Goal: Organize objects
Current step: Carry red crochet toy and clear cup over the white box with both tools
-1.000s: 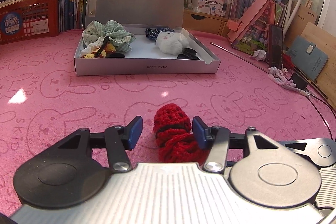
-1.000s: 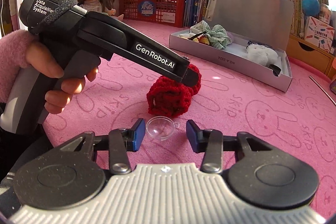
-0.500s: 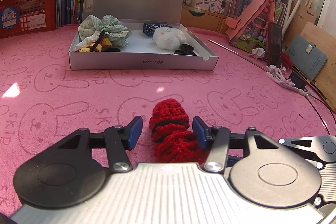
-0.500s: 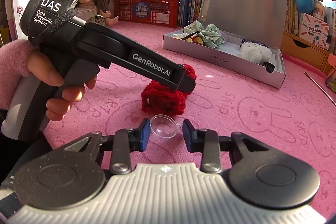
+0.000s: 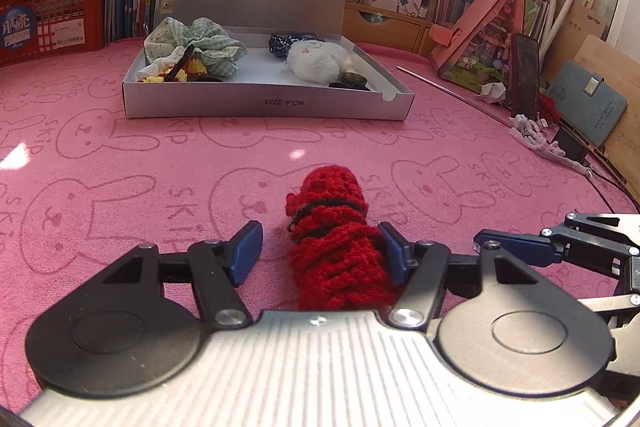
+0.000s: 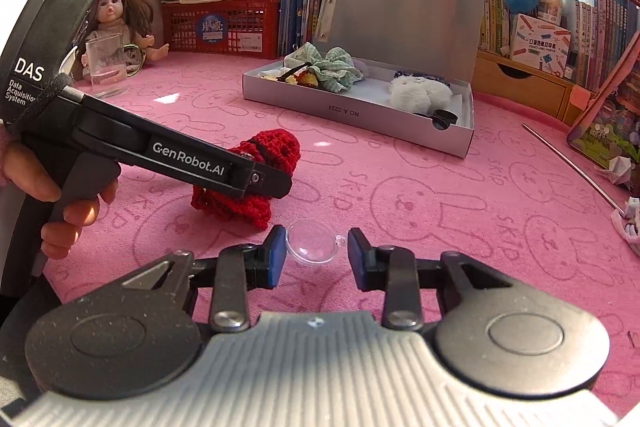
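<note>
Left gripper [image 5: 320,251] sits low over the pink bunny-print mat [image 5: 120,163], jaws opening. The red crocheted piece [image 5: 332,243] lies on the mat between them – right pad touches the yarn, left pad stands clear with a gap, so no clamp.

Right gripper [image 6: 316,255] is closed on the clear plastic dome [image 6: 314,242] – a small transparent half-shell with a tab on its right edge. Left pad is on its rim; the right pad meets the tab side, contact there hard to confirm through the clear plastic. Dome is just above or on the mat, can't tell which.

From the right wrist view the left gripper body crosses in from the left, a hand [image 6: 60,203] on its handle, its tip over the red crochet.

Grey cardboard box [image 5: 264,105] stands further back on the mat, lid up. Inside: green checked scrunchie [image 5: 208,45] at left, white fluffy piece [image 5: 316,59] at right.
</note>
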`<action>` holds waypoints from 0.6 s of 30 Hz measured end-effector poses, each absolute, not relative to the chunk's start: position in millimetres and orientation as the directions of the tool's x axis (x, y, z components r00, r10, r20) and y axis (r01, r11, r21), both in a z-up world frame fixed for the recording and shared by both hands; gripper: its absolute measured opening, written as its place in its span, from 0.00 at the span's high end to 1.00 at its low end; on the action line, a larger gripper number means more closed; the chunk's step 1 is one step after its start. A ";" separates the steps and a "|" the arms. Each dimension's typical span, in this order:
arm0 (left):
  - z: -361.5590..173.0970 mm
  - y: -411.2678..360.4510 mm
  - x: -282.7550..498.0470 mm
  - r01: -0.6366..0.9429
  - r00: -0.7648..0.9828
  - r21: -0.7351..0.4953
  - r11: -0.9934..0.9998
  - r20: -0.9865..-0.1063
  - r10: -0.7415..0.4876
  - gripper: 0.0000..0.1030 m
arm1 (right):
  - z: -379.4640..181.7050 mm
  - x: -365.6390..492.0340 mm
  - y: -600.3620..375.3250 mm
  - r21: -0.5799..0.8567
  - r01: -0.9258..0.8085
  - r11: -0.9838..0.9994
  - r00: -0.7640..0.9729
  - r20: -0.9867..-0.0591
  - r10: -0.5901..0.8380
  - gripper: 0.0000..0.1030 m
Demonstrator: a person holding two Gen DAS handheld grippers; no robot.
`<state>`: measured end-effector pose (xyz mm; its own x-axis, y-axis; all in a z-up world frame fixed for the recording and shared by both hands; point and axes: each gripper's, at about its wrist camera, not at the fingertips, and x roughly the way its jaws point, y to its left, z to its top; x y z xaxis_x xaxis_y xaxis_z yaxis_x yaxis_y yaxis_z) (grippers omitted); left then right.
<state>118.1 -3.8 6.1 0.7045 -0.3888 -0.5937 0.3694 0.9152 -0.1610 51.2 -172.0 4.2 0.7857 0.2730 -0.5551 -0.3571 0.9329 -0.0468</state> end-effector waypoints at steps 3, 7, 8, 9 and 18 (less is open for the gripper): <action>6.7 -5.7 116.3 0.355 0.712 -0.162 0.921 -0.591 -0.378 0.37 | 3.9 54.4 -181.1 -0.039 -0.323 0.946 0.793 -0.557 0.248 0.62; 13.9 -6.6 114.9 0.360 0.719 -0.170 0.917 -0.576 -0.389 0.52 | 6.6 57.3 -186.6 -0.041 -0.303 0.952 0.803 -0.549 0.232 0.62; 16.1 -7.4 115.1 0.365 0.722 -0.164 0.917 -0.572 -0.389 0.53 | 7.9 58.7 -187.0 -0.046 -0.298 0.953 0.806 -0.547 0.226 0.62; 18.2 -8.0 115.3 0.365 0.725 -0.160 0.917 -0.569 -0.388 0.55 | 8.8 60.4 -187.6 -0.048 -0.294 0.955 0.809 -0.545 0.221 0.62; 37.3 -5.0 128.7 0.341 0.756 -0.156 0.927 -0.540 -0.370 0.58 | 20.7 89.1 -185.9 -0.048 -0.239 0.970 0.828 -0.532 0.178 0.63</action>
<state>128.7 -5.0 37.3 0.7563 -0.3696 -0.5398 0.3414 0.9268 -0.1562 89.1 -185.9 20.7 0.8281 0.1776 -0.5317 -0.2390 0.9698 -0.0482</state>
